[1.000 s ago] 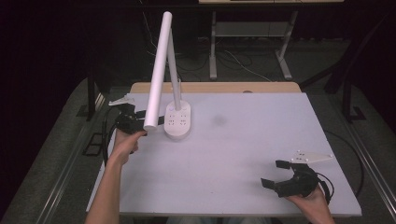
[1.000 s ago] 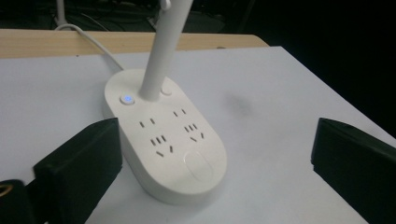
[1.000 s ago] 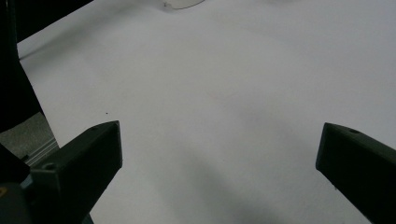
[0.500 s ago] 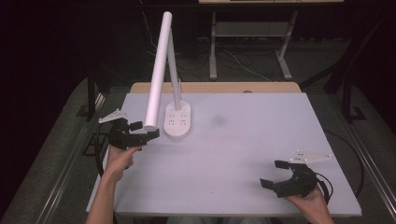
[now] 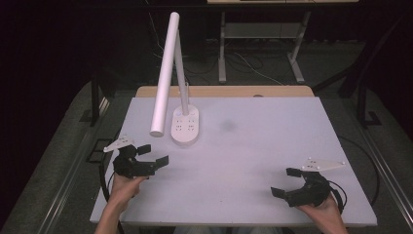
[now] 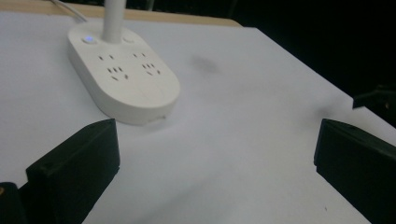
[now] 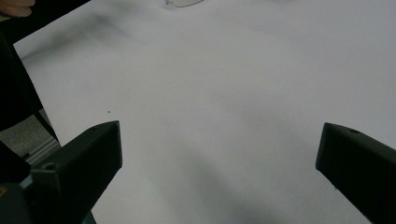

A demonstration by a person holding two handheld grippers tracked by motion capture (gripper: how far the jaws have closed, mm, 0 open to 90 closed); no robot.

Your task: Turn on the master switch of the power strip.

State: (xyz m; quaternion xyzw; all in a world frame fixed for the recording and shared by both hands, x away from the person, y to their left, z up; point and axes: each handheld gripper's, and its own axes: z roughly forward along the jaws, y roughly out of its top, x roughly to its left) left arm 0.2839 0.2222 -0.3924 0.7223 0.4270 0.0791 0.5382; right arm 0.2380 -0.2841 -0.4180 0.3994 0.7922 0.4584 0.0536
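Note:
A white desk lamp stands at the table's back left, its oval socket base [image 5: 185, 126] carrying a thin post and a long tube head [image 5: 164, 73] that slants down to the left. My left gripper [image 5: 155, 153] is open and empty, a short way in front and to the left of the base, apart from it. In the left gripper view the base [image 6: 123, 77] lies ahead between the wide jaws [image 6: 215, 158]. My right gripper [image 5: 284, 181] is open and empty near the front right. Bare table lies between its jaws [image 7: 217, 158].
The white table top [image 5: 253, 161] has a faint dark smudge [image 5: 227, 126] right of the lamp. A wooden edge [image 5: 224, 91] runs along the back. Cables trail off both sides. A metal stand [image 5: 258, 34] is on the dark floor behind.
My left gripper has drawn back from beside the lamp base toward the front left of the table, staying open. The right gripper has barely moved.

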